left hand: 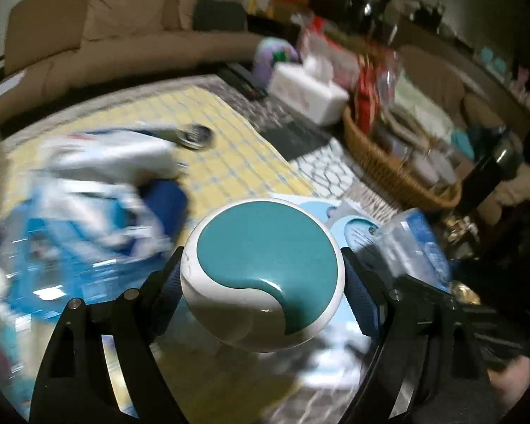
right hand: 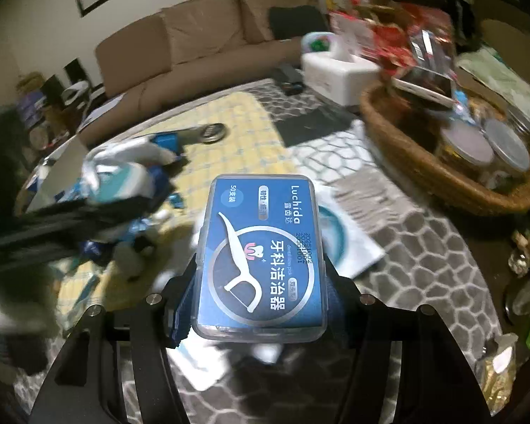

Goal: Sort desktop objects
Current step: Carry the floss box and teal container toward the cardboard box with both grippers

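The left gripper (left hand: 261, 275) pinches a round teal-and-white case (left hand: 261, 275) across its widest part, 1 blue pad on each side, so the smooth dome cannot roll out; the case sits clear of the table, tilted toward the camera. The right gripper (right hand: 261, 279) clamps a flat blue floss-pick box (right hand: 263, 254) by its 2 long edges near the lower end, leaving the label face up and most of the box sticking forward, which should make it easy to set down flat. Both loads hang above the yellow checked mat (left hand: 229, 148), where a loose heap of blue-and-white packets (left hand: 99, 190) lies to the left, blurred. A wicker basket (right hand: 424, 173) already full of jars and packs stands to the right on the grey patterned cloth (right hand: 424, 258), with a white tissue box (right hand: 339, 70) behind it. Judging by this, each hand is carrying 1 item off toward wherever it belongs; which spot is meant I cannot tell.
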A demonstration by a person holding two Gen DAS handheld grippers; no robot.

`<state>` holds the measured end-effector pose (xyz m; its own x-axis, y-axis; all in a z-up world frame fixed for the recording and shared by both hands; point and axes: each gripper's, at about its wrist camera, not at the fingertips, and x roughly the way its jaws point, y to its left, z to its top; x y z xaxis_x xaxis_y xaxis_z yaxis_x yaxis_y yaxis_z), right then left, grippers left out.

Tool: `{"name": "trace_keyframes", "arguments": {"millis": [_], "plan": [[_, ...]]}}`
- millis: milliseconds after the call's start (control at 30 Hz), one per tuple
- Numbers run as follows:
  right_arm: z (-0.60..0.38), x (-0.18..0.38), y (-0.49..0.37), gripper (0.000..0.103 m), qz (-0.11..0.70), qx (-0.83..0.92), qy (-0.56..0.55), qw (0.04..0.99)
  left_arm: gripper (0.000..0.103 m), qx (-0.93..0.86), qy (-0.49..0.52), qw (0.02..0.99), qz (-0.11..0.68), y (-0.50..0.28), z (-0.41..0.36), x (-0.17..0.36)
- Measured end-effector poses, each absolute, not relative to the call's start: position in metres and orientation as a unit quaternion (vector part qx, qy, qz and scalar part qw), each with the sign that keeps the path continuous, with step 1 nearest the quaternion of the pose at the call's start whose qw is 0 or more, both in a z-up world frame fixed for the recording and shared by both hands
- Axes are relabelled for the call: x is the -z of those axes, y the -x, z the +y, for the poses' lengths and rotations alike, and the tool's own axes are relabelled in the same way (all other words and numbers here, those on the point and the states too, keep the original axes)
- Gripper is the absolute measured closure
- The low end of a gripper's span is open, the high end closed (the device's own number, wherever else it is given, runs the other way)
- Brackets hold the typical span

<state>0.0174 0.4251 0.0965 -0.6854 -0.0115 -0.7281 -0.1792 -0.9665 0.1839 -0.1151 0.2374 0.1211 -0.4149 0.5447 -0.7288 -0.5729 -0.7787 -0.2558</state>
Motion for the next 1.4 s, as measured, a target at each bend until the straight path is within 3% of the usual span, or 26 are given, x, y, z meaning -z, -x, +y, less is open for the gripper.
{"name": "trace_keyframes", "arguments": {"millis": [333, 567, 700, 867, 1033, 1233, 1400], "plan": [[0.283, -0.137, 0.018, 0.040, 0.050, -0.923, 0.375, -0.074, 0.022, -0.885, 0.402, 0.234, -0.014, 0.116, 0.012, -0.189], [0.144, -0.166, 0.096, 0.040, 0.008, -0.900, 0.398, -0.178, 0.022, -0.902, 0.398, 0.153, -0.064, 0.138, -0.124, -0.186], [0.073, -0.158, 0.158, 0.040, 0.043, -0.870, 0.446, -0.207, 0.022, -0.901, 0.401, 0.138, -0.091, 0.147, -0.165, -0.172], [0.012, -0.120, 0.211, 0.040, 0.049, -0.848, 0.499, -0.174, 0.022, -0.897, 0.400, 0.140, -0.124, 0.153, -0.197, -0.158], [-0.022, -0.070, 0.247, 0.040, 0.002, -0.844, 0.531, -0.075, 0.022, -0.893, 0.395, 0.143, -0.161, 0.152, -0.224, -0.148], [-0.050, -0.070, 0.265, 0.040, -0.090, -0.849, 0.520, -0.022, 0.022, -0.888, 0.380, 0.153, -0.210, 0.148, -0.241, -0.138], [-0.059, -0.054, 0.272, 0.040, -0.117, -0.830, 0.546, -0.002, 0.022, -0.886, 0.373, 0.161, -0.223, 0.148, -0.243, -0.134]]}}
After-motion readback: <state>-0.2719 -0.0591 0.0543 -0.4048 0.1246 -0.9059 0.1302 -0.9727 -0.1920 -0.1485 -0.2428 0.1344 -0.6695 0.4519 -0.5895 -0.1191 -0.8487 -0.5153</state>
